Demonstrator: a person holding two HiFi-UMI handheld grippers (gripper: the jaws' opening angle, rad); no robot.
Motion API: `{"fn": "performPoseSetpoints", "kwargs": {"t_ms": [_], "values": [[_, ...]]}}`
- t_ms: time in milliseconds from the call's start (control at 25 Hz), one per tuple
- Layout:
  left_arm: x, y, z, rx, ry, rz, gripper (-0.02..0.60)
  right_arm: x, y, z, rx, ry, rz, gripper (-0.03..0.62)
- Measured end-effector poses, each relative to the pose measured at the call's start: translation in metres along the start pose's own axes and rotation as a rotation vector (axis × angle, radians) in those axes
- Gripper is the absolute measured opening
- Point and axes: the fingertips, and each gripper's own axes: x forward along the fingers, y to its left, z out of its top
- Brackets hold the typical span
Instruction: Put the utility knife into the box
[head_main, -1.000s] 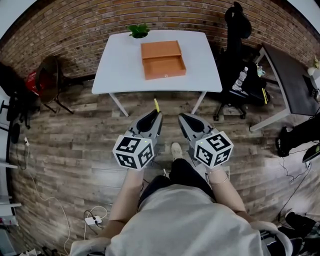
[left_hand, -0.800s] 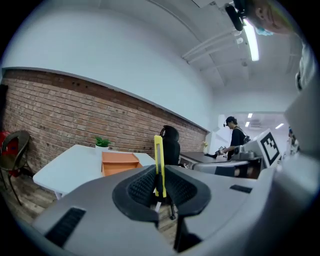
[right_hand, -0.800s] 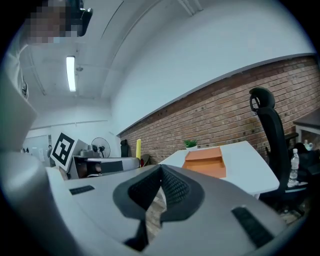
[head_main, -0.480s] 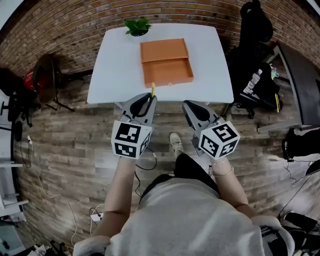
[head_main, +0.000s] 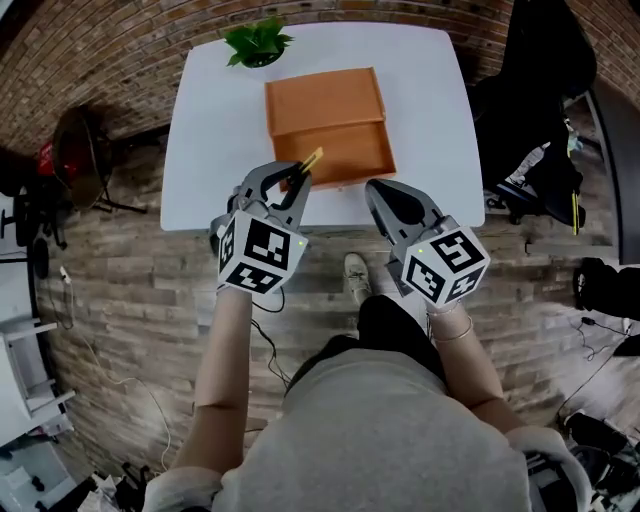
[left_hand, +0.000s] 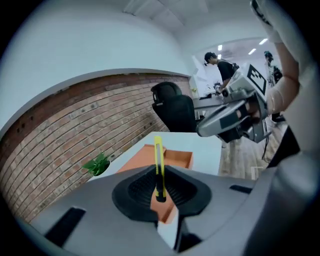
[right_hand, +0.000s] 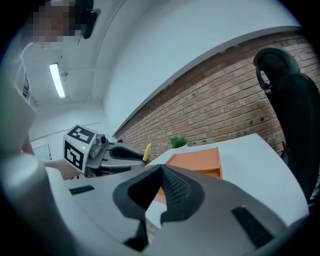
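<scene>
A yellow utility knife (head_main: 308, 161) (left_hand: 159, 167) sticks up out of my left gripper (head_main: 287, 184) (left_hand: 159, 192), whose jaws are shut on its lower end. The knife tip hangs over the near left corner of the orange box (head_main: 330, 125) (left_hand: 172, 162) (right_hand: 197, 161), which lies open on the white table (head_main: 205, 140). My right gripper (head_main: 392, 200) (right_hand: 162, 187) hovers at the table's near edge, right of the box, with its jaws shut and nothing between them. The left gripper (right_hand: 107, 152) with the knife (right_hand: 147, 152) also shows in the right gripper view.
A small green plant (head_main: 256, 42) (left_hand: 97, 164) stands at the table's far left corner. A black office chair (head_main: 545, 95) (left_hand: 175, 110) is right of the table. A brick wall (left_hand: 65, 130) runs behind. Wooden floor (head_main: 120, 260) and cables lie below.
Both grippers have moved forward from over the floor to the table's near edge. The knife in the left gripper now reaches over the box's near corner.
</scene>
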Motion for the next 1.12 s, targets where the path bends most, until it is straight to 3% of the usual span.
{"fn": "performPoseSetpoints", "kwargs": {"t_ms": [360,760,1120], "values": [[0.085,0.002,-0.035,0.261,0.188,-0.136,0.052,0.036,-0.041,-0.024,0.071,0.053,0.006,-0.002],[0.151,-0.013,-0.07,0.39,0.317,-0.282,0.052,0.048,-0.071,-0.04,0.128,0.081,-0.011,-0.002],[0.178,-0.024,-0.091,0.457,0.456,-0.355,0.052,0.055,-0.088,-0.036,0.149,0.067,-0.028,-0.002]]}}
